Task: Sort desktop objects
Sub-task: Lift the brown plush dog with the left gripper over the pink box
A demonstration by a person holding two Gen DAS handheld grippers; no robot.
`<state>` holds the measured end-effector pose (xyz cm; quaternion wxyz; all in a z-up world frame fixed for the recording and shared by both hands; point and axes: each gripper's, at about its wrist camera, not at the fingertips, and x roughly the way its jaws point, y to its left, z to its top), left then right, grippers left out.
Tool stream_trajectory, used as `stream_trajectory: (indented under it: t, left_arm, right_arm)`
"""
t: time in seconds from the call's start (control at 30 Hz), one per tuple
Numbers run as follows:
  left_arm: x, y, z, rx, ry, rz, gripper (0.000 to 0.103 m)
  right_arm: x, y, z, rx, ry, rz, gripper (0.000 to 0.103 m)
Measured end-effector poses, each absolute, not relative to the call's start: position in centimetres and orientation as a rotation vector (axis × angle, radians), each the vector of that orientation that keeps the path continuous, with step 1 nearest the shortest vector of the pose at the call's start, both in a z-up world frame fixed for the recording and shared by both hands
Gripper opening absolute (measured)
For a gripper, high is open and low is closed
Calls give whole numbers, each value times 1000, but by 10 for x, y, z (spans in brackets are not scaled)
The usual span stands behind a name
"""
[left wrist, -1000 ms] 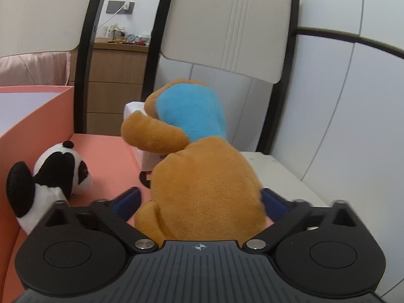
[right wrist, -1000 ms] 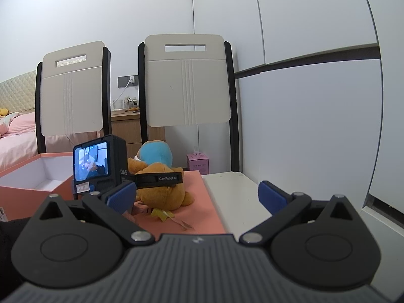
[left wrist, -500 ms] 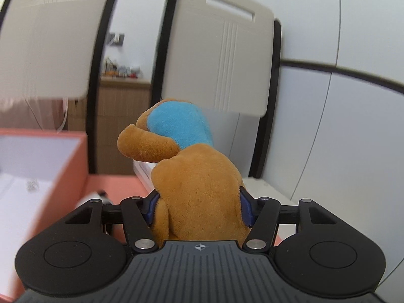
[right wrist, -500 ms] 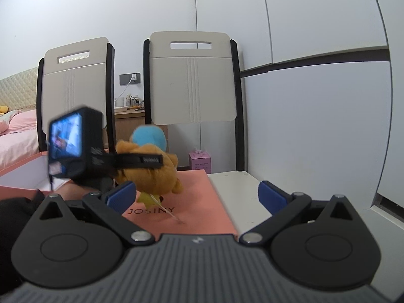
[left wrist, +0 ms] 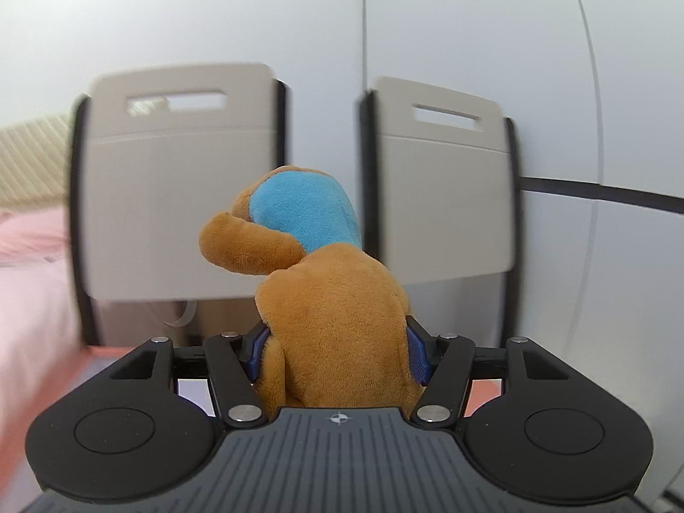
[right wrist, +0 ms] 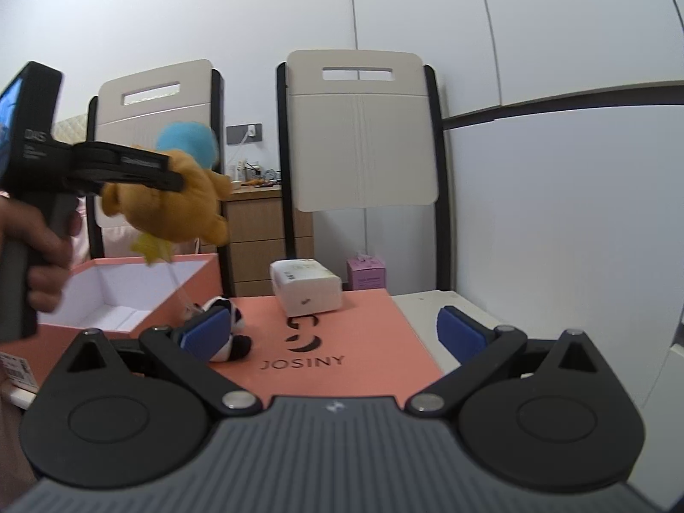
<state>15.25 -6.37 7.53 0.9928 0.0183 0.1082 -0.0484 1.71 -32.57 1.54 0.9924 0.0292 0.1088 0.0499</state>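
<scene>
My left gripper [left wrist: 335, 355] is shut on a brown plush toy with a blue cap [left wrist: 325, 299] and holds it in the air. In the right wrist view the left gripper [right wrist: 171, 177] carries the plush toy [right wrist: 166, 209] above an open pink box [right wrist: 128, 295]. My right gripper [right wrist: 333, 329] is open and empty, low over a pink box lid [right wrist: 342, 355]. A small panda plush [right wrist: 233, 333] lies on the lid by its left finger. A white packet [right wrist: 305, 286] sits at the lid's far end.
Two beige chair backs [right wrist: 359, 132] stand behind the white table [right wrist: 431, 303]. A small purple box [right wrist: 365, 273] sits at the table's back. A wooden drawer unit [right wrist: 265, 231] and a pink bed [left wrist: 30, 278] are beyond.
My left gripper closed on the brown plush toy and lifted it up and to the left, over the open box. The right gripper stayed open and shifted slightly.
</scene>
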Motion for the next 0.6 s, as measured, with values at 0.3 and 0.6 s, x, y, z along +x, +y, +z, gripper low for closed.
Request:
stream_trajectory:
  t: [0.3,0.6]
  left_arm:
    - [143,34,35,153,325,21,65]
    - [157,93,-1,110,402,37,65]
  right_arm:
    - [36,-281,8,41,253,163,103]
    - [55,-228,-3,26,250,217,103]
